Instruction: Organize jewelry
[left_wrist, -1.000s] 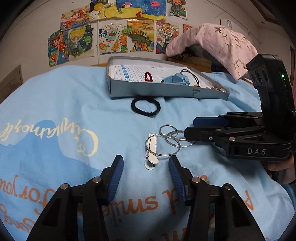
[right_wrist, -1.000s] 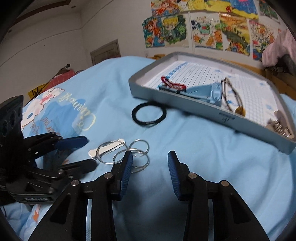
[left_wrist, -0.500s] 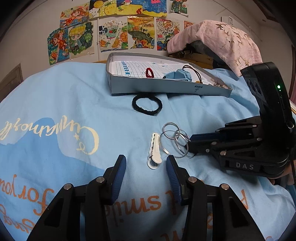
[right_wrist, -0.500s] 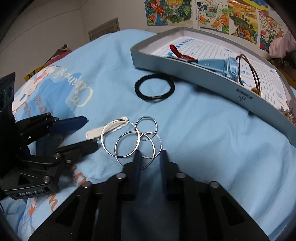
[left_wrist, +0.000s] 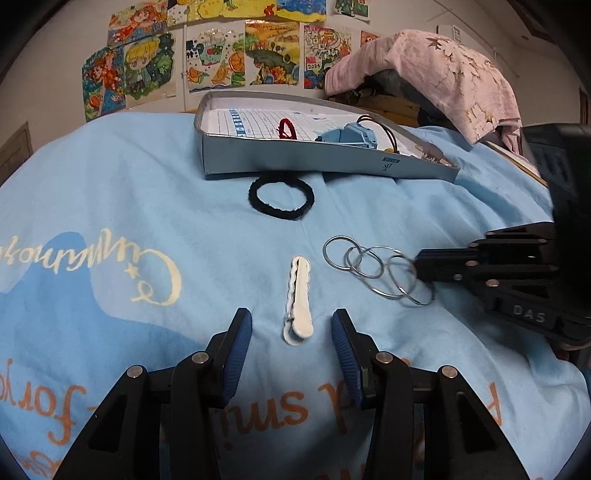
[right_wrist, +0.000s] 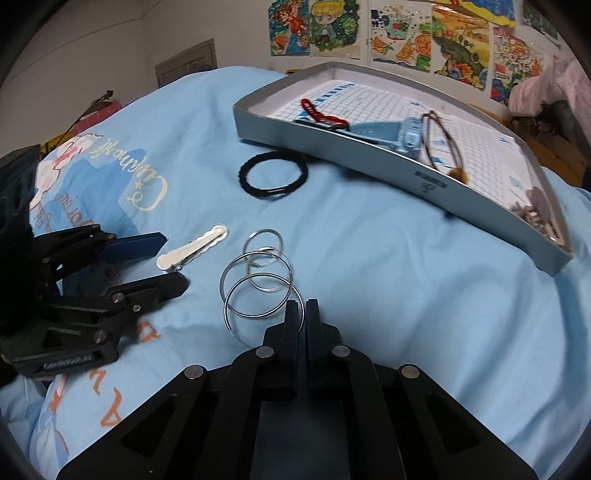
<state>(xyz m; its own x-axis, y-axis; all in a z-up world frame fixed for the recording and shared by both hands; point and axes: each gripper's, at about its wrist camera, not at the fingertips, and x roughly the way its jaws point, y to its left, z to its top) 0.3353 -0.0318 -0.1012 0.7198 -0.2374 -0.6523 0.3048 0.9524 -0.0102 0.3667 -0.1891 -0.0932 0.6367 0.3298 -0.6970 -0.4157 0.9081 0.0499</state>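
Right now my right gripper (right_wrist: 301, 314) has its jaws pinched together on the near edge of a linked cluster of thin silver metal rings (right_wrist: 258, 280). I count four rings from the right wrist camera: two large, two small, fanned out over the light blue printed bedsheet (right_wrist: 369, 277) ahead of the fingertips. From the left wrist camera the same rings (left_wrist: 373, 267) trail leftward from the right gripper (left_wrist: 419, 267), slightly blurred at the clamped end.

My left gripper (left_wrist: 291, 345) stands with its jaws wide apart, holding nothing, one blue pad on either side of a single white scalloped hair clip (left_wrist: 298, 299). Neither pad touches the clip. It lies just beside the rings without overlapping them.

One black fabric hair tie (left_wrist: 281, 199) lies flat on the sheet, just in front of the grey cardboard tray (left_wrist: 295, 158).

Inside the tray, on its grid-printed floor, I count one red clip (right_wrist: 320, 112), one pale blue wristwatch (right_wrist: 391, 133), one brown elastic loop with a small amber bead (right_wrist: 443, 147), and a small heap of silvery pieces (right_wrist: 537, 218) in the far right corner, too small to count.

Colourful drawings (left_wrist: 221, 55) are pinned on the wall behind.
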